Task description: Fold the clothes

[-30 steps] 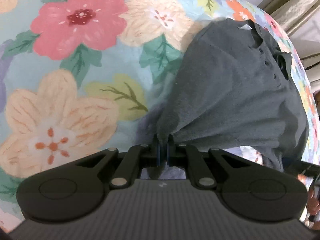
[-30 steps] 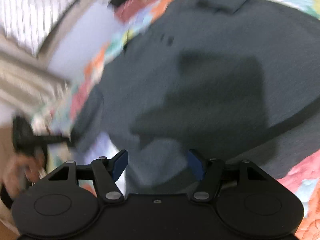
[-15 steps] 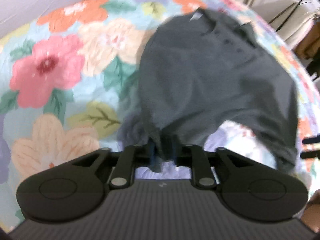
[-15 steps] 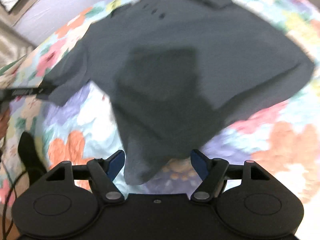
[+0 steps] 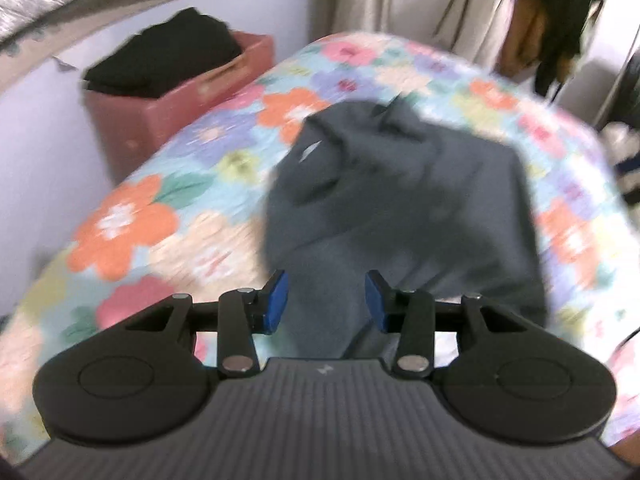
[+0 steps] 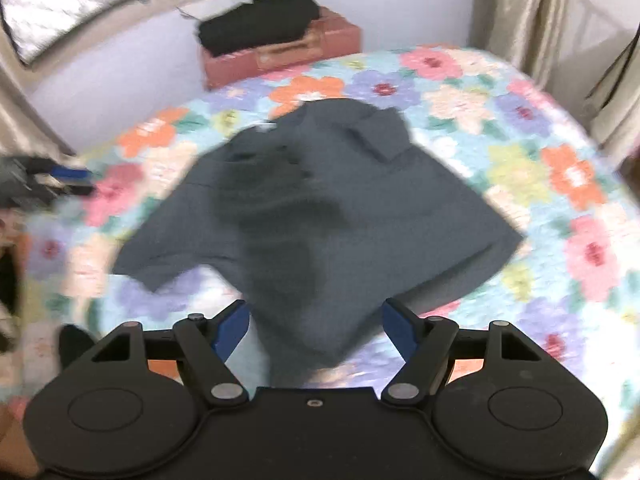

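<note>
Left wrist view looks along the left gripper point(image 5: 326, 295), whose jaws have just been opening and now stand partly apart, dark cloth of the grey polo shirt point(image 5: 420, 200) seen between the blue pads without their pressing it; a clothes rack point(image 5: 548, 24) shows here only. Right wrist view shows the right gripper point(image 6: 316, 326) spread wide and holding nothing; the shirt point(image 6: 320, 208) lies rumpled on the floral bedspread point(image 6: 540, 184); a pink box point(image 6: 280, 52) topped with black clothes point(image 6: 256, 20) stands behind the bed.
</note>
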Motion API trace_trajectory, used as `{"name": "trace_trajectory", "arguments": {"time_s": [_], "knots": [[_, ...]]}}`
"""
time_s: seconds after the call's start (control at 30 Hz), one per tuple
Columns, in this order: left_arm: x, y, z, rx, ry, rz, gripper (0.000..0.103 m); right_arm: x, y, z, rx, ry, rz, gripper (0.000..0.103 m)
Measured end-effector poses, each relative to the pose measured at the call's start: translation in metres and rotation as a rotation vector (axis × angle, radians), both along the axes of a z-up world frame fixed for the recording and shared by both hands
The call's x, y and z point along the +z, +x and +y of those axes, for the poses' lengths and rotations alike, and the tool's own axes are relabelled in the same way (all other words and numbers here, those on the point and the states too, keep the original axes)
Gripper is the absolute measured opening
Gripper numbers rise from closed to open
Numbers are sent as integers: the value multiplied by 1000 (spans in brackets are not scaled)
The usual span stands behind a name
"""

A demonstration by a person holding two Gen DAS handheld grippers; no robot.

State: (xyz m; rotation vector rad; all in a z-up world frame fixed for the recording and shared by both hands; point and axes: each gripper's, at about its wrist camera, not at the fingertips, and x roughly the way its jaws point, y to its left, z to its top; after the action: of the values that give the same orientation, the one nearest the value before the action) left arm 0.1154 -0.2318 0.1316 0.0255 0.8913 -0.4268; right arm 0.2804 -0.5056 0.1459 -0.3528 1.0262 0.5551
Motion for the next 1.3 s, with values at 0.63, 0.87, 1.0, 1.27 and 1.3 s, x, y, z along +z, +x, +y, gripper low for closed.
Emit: {"name": "trace_trajectory", "arguments": {"time_s": [0.63, 0.87, 1.0, 1.27, 1.3], "knots": [[-22, 143, -95, -116, 9, -110, 39, -68, 139, 79, -223, 298, -25, 78], [-75, 180, -130, -175, 44, -119, 41, -130, 184, 33, -466, 472, 57, 78], [-92, 203, -123, -145, -31, -111, 41, -159, 211, 24, -517, 518, 107, 78], [-135, 276, -178, -195, 141, -71, 44, -203, 274, 46, -487, 453, 147, 76], [-135, 283, -185, -208, 152, -92, 44, -203, 280, 51, -460, 420, 125, 64]]}}
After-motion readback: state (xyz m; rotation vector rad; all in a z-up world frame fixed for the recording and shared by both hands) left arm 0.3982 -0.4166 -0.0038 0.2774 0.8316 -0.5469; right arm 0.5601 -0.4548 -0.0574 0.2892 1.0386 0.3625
